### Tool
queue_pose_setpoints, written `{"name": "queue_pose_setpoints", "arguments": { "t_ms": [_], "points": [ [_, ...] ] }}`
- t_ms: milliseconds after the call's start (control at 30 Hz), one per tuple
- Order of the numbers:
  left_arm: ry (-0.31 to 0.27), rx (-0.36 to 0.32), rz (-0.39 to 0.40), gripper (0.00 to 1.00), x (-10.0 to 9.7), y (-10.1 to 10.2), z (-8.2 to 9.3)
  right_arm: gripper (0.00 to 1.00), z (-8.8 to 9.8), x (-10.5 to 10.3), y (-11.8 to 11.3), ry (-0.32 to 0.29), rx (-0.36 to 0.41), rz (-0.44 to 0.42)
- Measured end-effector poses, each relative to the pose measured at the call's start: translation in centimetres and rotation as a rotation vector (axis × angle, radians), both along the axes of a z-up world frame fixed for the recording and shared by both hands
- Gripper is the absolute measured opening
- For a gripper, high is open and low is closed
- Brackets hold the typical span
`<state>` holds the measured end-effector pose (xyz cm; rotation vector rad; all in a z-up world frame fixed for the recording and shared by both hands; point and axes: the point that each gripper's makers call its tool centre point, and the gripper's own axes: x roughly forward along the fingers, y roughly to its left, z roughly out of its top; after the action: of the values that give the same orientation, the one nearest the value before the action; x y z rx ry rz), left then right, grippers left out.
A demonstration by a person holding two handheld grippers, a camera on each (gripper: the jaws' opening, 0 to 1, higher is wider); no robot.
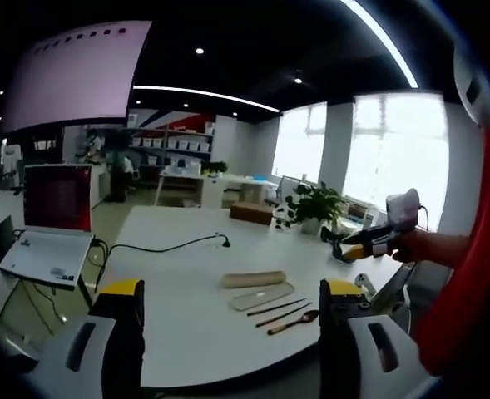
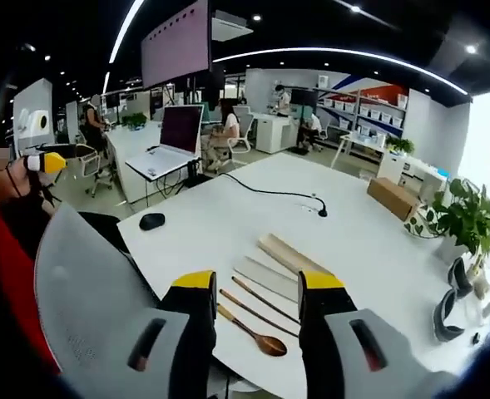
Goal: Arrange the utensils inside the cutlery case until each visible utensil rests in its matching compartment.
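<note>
Both claws empty, jaws apart — right claw [image 2: 249,287] hangs over the near tabletop [image 2: 186,224] edge, above the wooden spoon [image 2: 253,334] and two chopsticks [image 2: 257,306]. The open cutlery case [image 2: 265,276] and its wooden lid [image 2: 290,253] lie just beyond. Left claw [image 1: 232,291] sits farther back. I'd take the spoon by its handle first, keep it level, and lower it into the long slot — compartments too small to read.

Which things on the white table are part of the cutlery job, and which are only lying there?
For the job:
- wooden case
- flat tray
- two chopsticks
- wooden spoon

Just lying about:
- laptop
- mouse
- black cable
- potted plant
- cardboard box
</note>
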<state>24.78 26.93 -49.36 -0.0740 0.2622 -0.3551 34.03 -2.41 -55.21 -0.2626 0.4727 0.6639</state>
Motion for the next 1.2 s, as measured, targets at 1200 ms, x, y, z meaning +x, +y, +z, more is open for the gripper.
{"name": "queue_pose_setpoints", "arguments": {
  "t_ms": [1200],
  "points": [
    [0.082,0.066,0.006,0.82,-2.2,1.6,-2.7,0.19,-3.2,2.3,0.7,0.04,-0.168,0.121]
  ]
}}
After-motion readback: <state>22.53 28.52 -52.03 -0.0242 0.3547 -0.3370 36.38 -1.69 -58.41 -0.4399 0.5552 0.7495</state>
